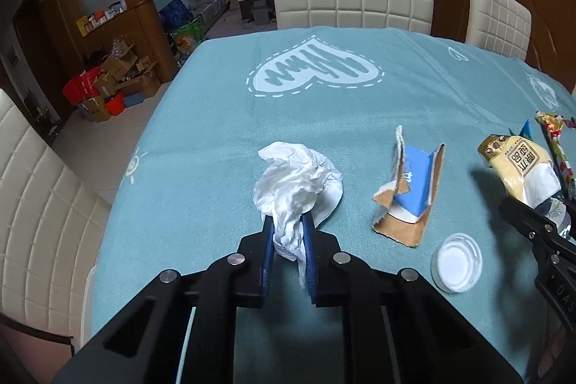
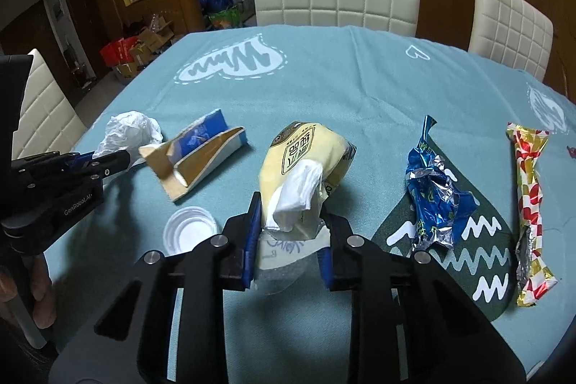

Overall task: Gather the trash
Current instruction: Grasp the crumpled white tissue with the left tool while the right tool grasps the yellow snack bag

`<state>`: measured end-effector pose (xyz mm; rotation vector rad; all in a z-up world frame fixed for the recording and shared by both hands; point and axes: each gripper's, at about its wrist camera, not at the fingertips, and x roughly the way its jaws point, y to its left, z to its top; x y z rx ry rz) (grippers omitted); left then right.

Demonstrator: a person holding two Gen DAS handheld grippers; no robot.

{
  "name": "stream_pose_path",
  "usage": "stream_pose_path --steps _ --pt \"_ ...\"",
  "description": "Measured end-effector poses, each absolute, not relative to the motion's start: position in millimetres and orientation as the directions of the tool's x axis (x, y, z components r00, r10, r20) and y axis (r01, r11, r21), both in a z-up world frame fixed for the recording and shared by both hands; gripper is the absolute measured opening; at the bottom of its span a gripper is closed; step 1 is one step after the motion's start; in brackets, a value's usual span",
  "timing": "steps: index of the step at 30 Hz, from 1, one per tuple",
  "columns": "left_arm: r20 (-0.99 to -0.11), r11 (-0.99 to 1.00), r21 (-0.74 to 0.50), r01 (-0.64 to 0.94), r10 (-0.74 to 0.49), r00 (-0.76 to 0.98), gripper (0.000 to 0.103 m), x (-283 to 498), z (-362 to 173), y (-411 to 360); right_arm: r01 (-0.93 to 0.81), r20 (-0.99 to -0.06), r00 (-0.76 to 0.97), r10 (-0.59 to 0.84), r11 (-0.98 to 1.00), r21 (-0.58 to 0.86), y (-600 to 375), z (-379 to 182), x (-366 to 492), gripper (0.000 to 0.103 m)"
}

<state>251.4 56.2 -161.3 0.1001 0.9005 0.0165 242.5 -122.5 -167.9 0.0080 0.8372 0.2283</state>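
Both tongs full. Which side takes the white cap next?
Left, probably. The cap lies between the two, slightly nearer the left tongs, which hold only tissue. Right tongs grip the bulkier yellow wrapper. Either must unload first.

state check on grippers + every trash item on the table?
left gripper: shut on the tissue
tissue: crumpled, pinched at its near end
right gripper: shut on the yellow wrapper
yellow wrapper: puffed, white paper sticking out
torn carton: ripped open, lying on the cloth
white cap: lying open side up
blue foil wrapper: crumpled, loose
red-gold wrapper: flat, loose
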Motion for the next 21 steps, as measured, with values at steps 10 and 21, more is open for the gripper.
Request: stream_pose_path --steps 10,21 --pt "-0.734 0.996 0.093 0.016 0.058 0.677 0.013 198 -128 74 -0.296 -0.702 0.659 0.271 0.951 0.090 -84 -137 201 0.028" --pt "-0.703 0.993 0.101 -0.061 0.115 0.702 0.013 143 -112 123 -0.397 -0.679 0.656 0.329 0.916 0.059 -18 -116 161 0.028"
